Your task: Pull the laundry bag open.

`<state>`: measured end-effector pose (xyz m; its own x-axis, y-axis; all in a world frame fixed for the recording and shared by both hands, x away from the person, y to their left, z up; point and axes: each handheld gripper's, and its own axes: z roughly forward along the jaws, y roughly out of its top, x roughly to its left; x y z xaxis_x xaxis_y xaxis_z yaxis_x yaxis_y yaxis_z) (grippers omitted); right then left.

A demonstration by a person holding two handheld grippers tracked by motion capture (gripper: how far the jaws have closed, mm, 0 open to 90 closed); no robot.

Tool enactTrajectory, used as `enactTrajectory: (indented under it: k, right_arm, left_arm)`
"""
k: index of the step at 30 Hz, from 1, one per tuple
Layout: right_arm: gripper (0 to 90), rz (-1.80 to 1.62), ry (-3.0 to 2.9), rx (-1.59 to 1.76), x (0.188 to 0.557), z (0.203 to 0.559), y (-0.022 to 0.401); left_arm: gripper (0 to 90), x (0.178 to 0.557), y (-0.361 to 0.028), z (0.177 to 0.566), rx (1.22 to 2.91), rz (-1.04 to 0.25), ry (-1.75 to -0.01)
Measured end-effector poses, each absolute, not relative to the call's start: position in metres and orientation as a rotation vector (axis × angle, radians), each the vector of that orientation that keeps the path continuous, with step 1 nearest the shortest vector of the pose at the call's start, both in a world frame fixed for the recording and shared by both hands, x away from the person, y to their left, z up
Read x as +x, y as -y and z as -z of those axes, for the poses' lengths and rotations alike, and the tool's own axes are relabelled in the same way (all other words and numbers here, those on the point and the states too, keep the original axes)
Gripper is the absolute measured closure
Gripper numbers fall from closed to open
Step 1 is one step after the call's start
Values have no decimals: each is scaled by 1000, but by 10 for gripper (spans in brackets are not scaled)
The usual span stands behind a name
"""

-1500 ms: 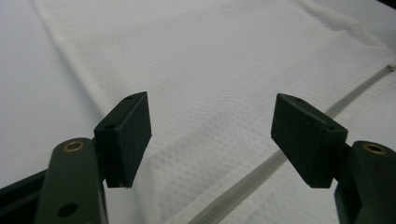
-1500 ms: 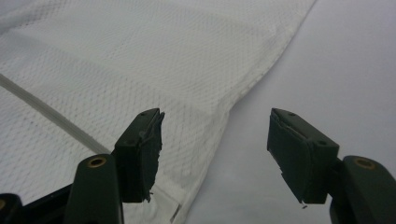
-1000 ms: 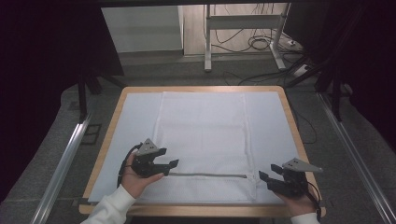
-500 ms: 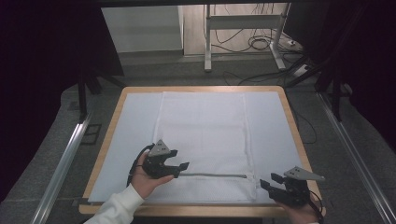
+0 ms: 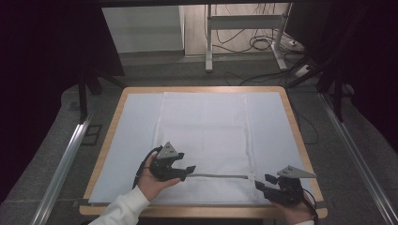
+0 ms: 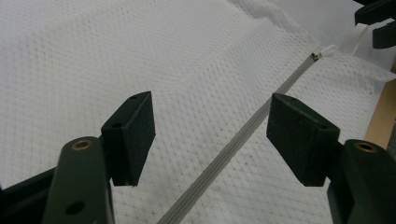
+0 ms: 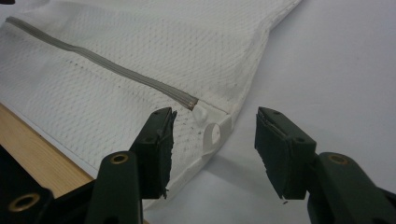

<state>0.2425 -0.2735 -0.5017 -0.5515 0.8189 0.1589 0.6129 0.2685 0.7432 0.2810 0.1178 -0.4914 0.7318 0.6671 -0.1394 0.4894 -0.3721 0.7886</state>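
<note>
High view: I saw the table (image 5: 117,140) bearing the white mesh bag (image 5: 206,131), its grey zipper (image 5: 218,176) along the near edge. Left gripper (image 5: 187,171) gaped over the zipper; right gripper (image 5: 261,182), jaws narrowing but unclamped, straddled the bag's near-right corner (image 7: 212,133).

Lab recording booth, black curtains (image 5: 42,70), floor rails (image 5: 63,164), loose cables (image 5: 263,44), wood-rimmed table (image 5: 202,88)

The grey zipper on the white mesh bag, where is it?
In the high view the grey zipper runs along the white mesh bag's near edge, between the left gripper and the right gripper.
</note>
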Motion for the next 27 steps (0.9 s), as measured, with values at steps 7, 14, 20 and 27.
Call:
enactTrajectory:
  k: [7,14,20,27]
  right_arm:
    - [497,-1138,-2304,1339,248,506,271]
    - [467,-1086,-2359,1368,246,514,265]
    - [431,-1026,-2390,1359,246,518,252]
    - [550,-913,-2355,1298,243,518,242]
  left_arm:
    - [330,281,-119,494,2047,-253,-887]
    - [330,280,-117,494,2051,-255,-877]
    - [331,280,-118,493,2046,-257,-878]
    - [331,280,-117,493,2050,-260,-876]
